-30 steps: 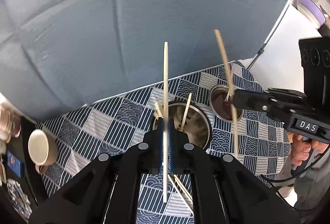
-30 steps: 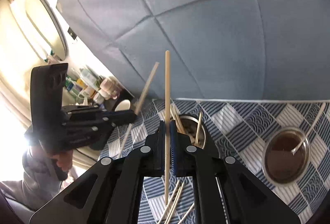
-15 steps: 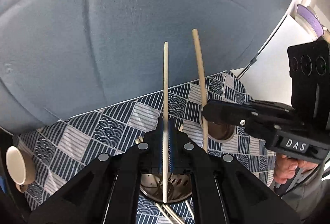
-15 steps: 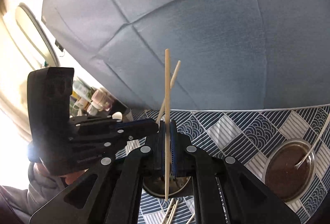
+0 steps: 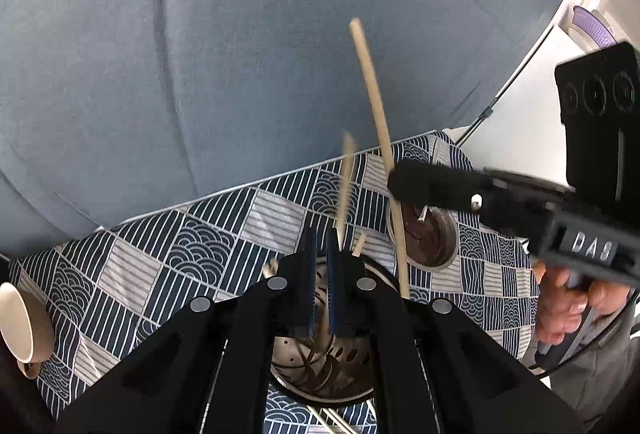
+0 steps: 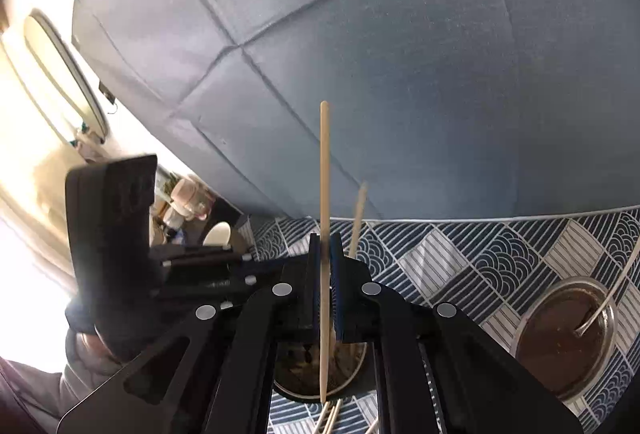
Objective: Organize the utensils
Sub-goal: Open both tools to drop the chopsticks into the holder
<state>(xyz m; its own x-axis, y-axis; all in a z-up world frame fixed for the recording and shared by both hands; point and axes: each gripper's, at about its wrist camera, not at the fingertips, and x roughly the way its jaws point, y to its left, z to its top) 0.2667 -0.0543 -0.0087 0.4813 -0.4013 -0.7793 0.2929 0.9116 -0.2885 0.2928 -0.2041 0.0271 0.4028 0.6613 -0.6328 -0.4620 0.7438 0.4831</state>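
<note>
My left gripper (image 5: 319, 240) is open above the perforated steel utensil holder (image 5: 324, 382). A blurred chopstick (image 5: 345, 186) drops free beside its fingers into the holder, where other chopsticks lean. My right gripper (image 6: 325, 246) shows from the side in the left wrist view (image 5: 404, 180). Its jaws are slightly apart with a chopstick (image 6: 324, 234) upright between them, tip over the holder (image 6: 320, 374). Whether they still grip it is unclear. Loose chopsticks (image 6: 330, 418) lie on the cloth in front of the holder.
A steel cup with brown liquid and a spoon (image 6: 564, 334) stands to the right of the holder on the patterned tablecloth (image 5: 160, 246). A beige mug (image 5: 20, 330) lies at the left. A blue-grey cushion (image 6: 400, 74) rises behind the table.
My left gripper has opened and its chopstick is falling into the holder. My right gripper's jaws have parted a little around its chopstick. Both grippers stay over the holder.
</note>
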